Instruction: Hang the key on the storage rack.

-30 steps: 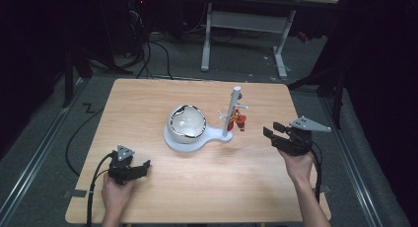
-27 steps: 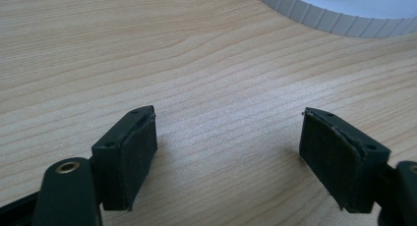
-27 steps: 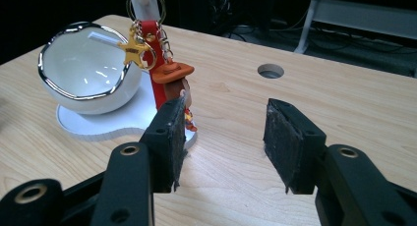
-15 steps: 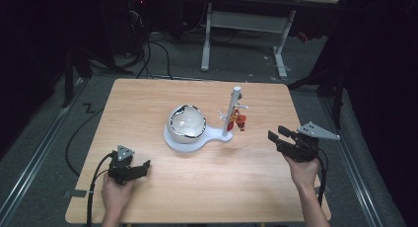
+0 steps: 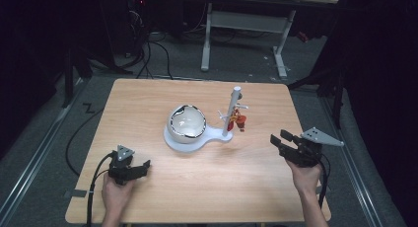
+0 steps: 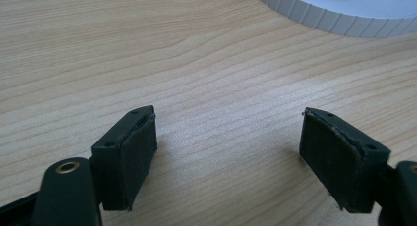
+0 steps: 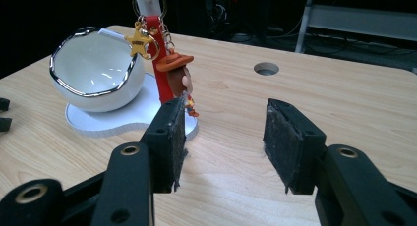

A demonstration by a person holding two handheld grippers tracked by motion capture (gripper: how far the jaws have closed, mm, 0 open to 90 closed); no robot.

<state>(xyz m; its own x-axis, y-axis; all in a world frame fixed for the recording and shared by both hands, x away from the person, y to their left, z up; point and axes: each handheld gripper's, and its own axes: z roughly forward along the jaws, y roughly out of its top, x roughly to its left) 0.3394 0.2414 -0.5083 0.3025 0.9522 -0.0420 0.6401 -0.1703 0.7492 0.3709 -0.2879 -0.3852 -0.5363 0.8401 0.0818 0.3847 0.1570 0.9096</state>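
1. On the wooden table [image 5: 148, 113] we see a white stand [image 5: 197, 138] near the middle, with a flat base, a round white bowl [image 5: 187, 122] set on it and a thin upright post [image 5: 230, 113] at its right end.
2. From the post hangs a keychain [image 5: 238, 119]; in the right gripper view we make out a red strap, a gold star [image 7: 141, 41] and a small figure in an orange hat [image 7: 176, 73], all dangling just beside the post and above the base.
3. Our left gripper [image 5: 139, 169] rests low at the near left of the table, held in the left hand [image 5: 117, 193], well apart from the stand. Its jaws are spread wide with only bare wood between them, as the left gripper view [image 6: 228, 147] shows; the ribbed edge of the white base [image 6: 339, 19] sits at the top of that view.
4. Our right gripper [image 5: 281, 140] is held above the near right part of the table by the right hand [image 5: 305, 175], a grey three-cornered plate [image 5: 321, 136] on top. Its jaws stand apart and hold nothing [image 7: 223, 142]; they point toward the stand, with the keychain just above the left jaw in that view and not touching it.
5. A round hole [image 7: 266, 68] shows in the tabletop beyond the right jaw.
6. Behind the table we see a dark floor with cables [image 5: 157, 49] and the white legs of another desk [image 5: 246, 34].
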